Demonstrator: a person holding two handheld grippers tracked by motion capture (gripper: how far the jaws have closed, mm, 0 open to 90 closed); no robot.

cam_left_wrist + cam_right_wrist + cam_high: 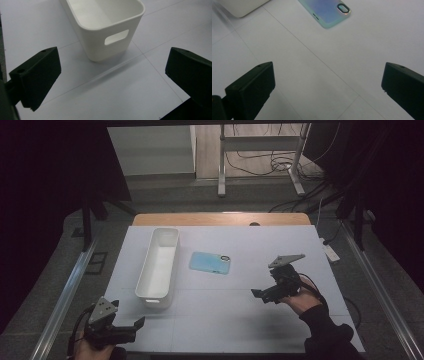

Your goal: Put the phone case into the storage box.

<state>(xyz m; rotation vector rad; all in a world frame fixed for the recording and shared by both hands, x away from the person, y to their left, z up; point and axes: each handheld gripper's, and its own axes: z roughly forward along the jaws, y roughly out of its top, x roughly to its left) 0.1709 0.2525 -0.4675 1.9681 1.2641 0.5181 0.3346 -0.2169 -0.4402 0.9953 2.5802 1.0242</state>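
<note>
- On the white table (225,315), the phone case (210,263) lies flat, just beside the white bin (158,262).
- Your right gripper (259,295) hovers near the case, jaws spread, empty.
- Your left gripper (136,324), apparently empty, faces the bin, jaws apart.

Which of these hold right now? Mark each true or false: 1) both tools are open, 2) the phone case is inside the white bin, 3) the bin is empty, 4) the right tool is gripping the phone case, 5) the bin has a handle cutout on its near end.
1) True: the left tool and the right tool both stand with jaws wide apart.
2) False: the phone case lies flat on the table, to the right of the white bin.
3) True: nothing shows inside it.
4) False: the right tool is apart from the case and holds nothing.
5) True: the left gripper view shows the cutout.
</note>
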